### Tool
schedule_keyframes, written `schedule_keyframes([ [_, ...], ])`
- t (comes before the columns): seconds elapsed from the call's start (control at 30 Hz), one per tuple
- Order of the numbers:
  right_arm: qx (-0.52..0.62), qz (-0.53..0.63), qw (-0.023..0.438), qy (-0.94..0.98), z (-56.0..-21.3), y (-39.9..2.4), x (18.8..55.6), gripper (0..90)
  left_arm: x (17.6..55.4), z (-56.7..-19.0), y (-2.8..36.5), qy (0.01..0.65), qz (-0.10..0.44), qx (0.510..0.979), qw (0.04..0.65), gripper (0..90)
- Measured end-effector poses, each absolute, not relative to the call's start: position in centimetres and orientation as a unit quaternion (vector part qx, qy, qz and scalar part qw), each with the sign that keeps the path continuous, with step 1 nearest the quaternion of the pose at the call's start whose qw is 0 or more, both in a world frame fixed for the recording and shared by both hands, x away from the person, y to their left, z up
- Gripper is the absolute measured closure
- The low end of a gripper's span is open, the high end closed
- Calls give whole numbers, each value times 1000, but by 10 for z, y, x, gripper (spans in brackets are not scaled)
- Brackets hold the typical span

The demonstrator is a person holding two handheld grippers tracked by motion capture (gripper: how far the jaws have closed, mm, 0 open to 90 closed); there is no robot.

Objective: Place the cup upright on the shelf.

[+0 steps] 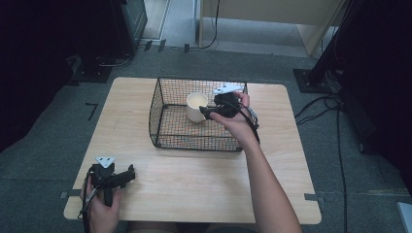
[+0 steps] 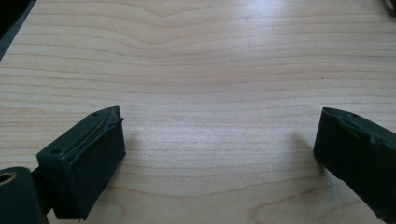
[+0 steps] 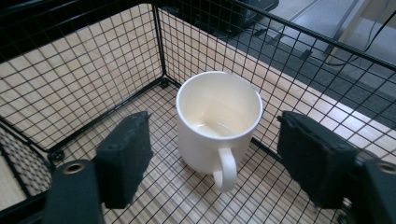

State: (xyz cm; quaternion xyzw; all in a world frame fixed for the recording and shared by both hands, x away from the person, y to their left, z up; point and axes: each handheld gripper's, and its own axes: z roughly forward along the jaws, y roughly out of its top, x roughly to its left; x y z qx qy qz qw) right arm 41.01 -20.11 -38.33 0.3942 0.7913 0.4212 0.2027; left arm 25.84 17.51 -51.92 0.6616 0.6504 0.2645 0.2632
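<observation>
On the far half of the wooden table [image 1: 194, 179] stands a black wire basket [image 1: 167, 138], and inside it I see one white mug [image 1: 197, 107], upright on the mesh floor toward the basket's far side. From the right gripper view the mug [image 3: 217, 121] looks empty apart from a faint pale ring at the bottom, and its handle [image 3: 225, 169] points back toward my camera.

I have the right gripper [image 1: 214, 110] reaching over the basket's right rim and down inside, with my right hand [image 1: 235, 121] behind it. Its jaws are spread wide, one on each side of the mug, and I can see clear gaps of mesh between each pad and the mug's wall, so nothing is pinched. The mug sits between the jaws and a little ahead of their tips.

My left gripper [image 1: 121, 178] is at the near left corner of the table, well apart from the basket, held in my left hand [image 1: 104, 211]. Its jaws are also spread apart, low over bare wood grain, with nothing between them.
</observation>
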Motion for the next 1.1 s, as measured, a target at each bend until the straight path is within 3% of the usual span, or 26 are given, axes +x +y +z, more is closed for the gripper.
schedule_keyframes([
  [0.07,397,418,200,793,-380,-201,404,138,258,-519,175,651,265,661,263,22],
  [0.53,404,402,190,799,-374,-218,359,36,258,-519,175,651,265,661,264,22],
  [1.1,424,404,196,787,-383,-265,309,11,258,-519,175,651,265,660,264,22],
])
